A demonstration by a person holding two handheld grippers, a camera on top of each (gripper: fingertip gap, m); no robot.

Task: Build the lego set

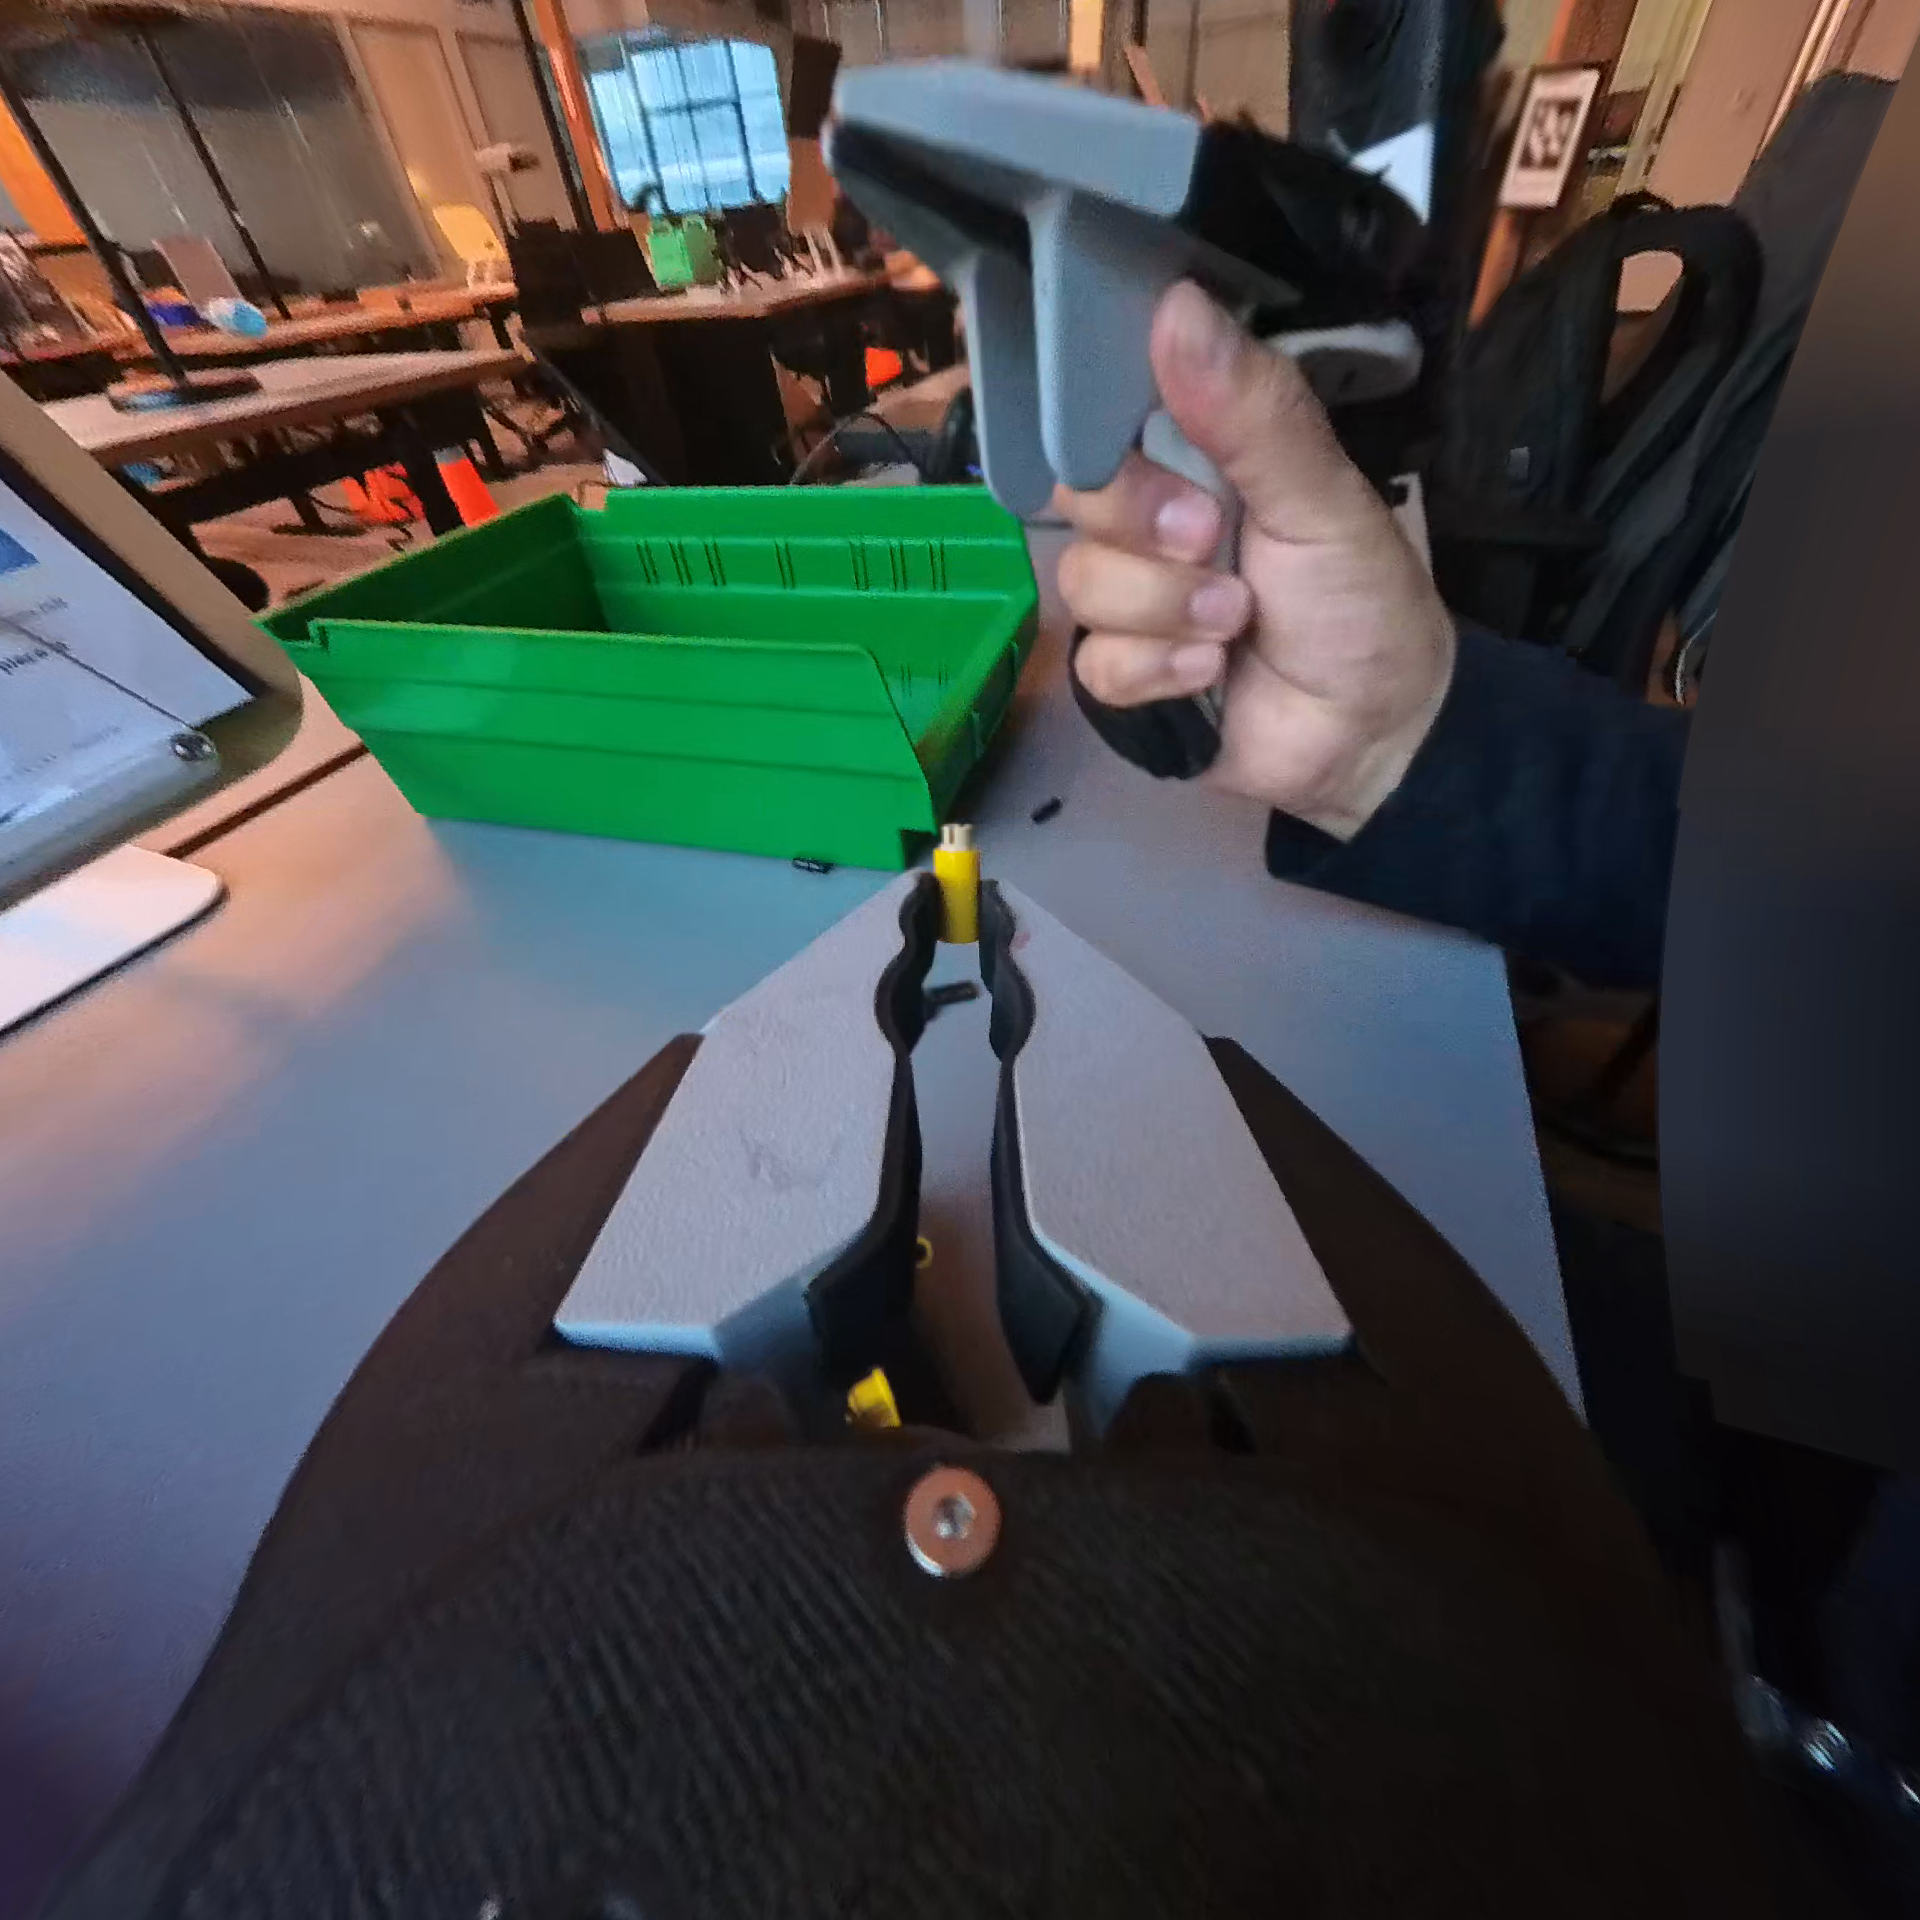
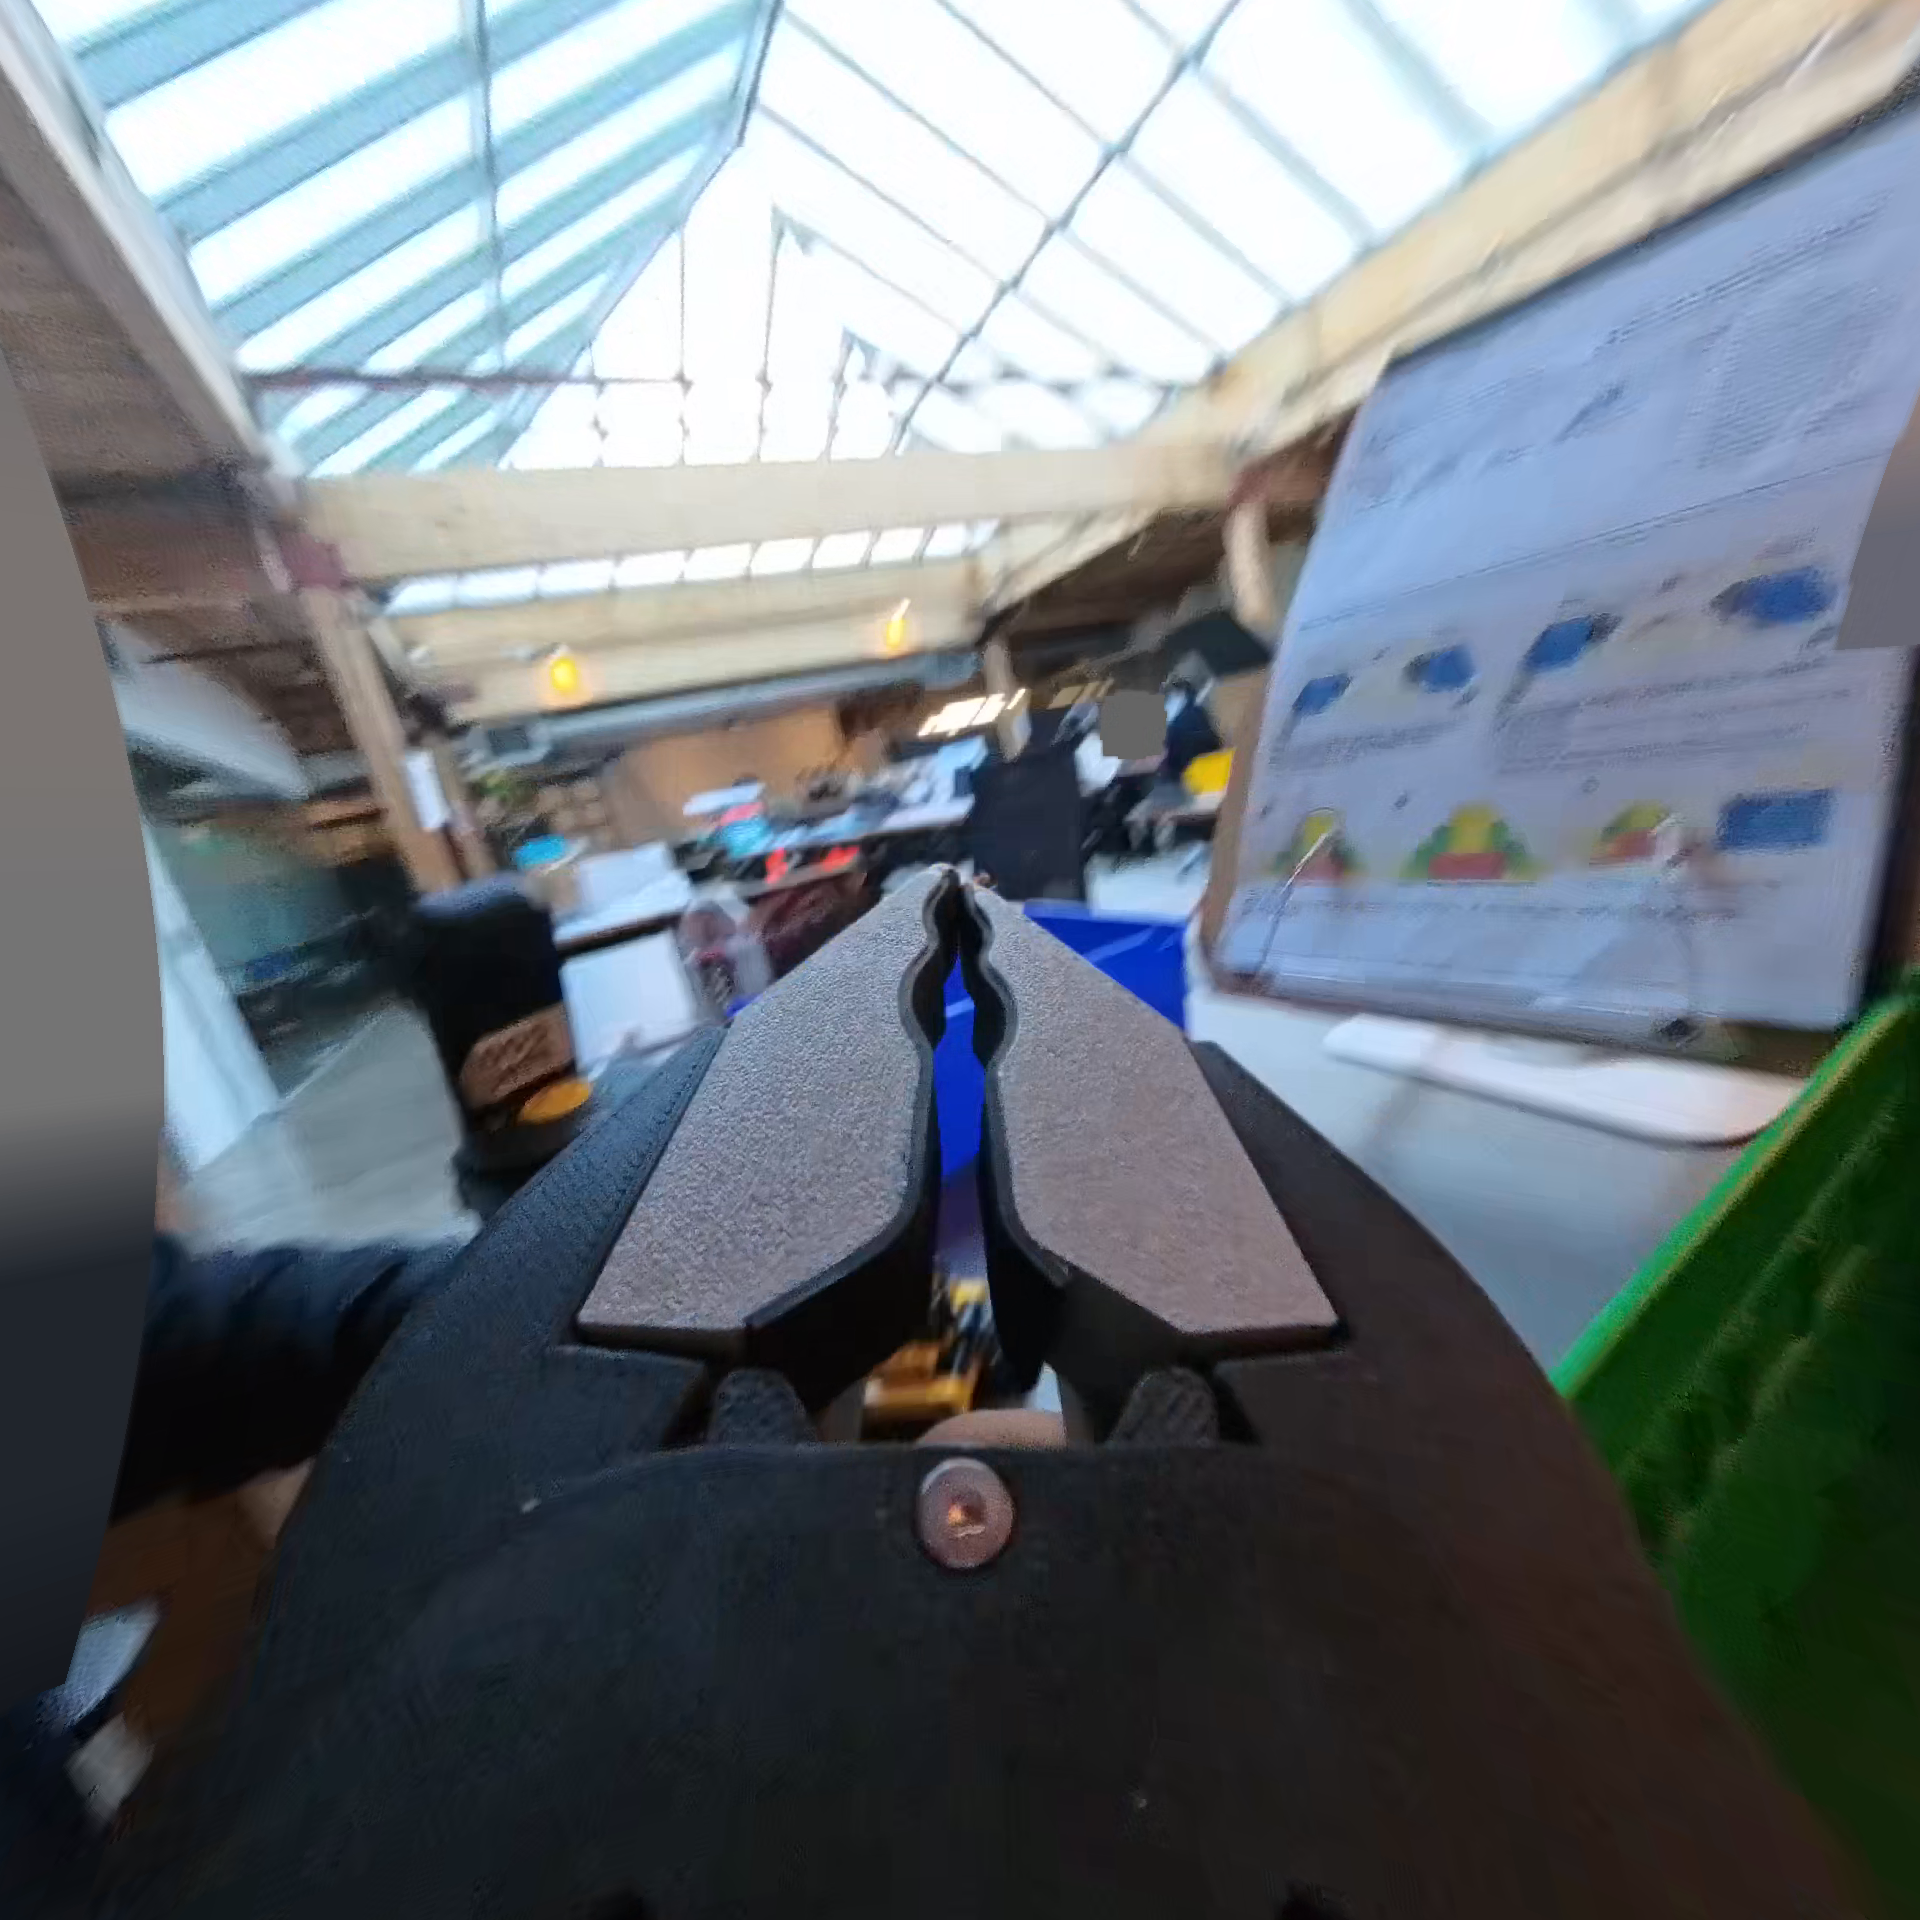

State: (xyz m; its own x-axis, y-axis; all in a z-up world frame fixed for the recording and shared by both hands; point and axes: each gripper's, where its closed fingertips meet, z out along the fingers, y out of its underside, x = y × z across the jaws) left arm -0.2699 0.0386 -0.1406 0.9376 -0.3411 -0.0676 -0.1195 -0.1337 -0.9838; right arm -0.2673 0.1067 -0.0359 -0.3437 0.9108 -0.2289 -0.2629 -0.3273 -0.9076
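Two matching claws: left claw and right claw with grey textured fingers, wavy black inner pads, ribbed black housing, one silver screw at centre. Grey pistol-style handle. Hand emerging from dark navy sleeve.

Grey table under green bin, small black piece

one green bin, two claws

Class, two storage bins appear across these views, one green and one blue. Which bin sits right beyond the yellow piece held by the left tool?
The green bin, on the table just beyond the yellow piece. The blue bin shows only behind the right tool.
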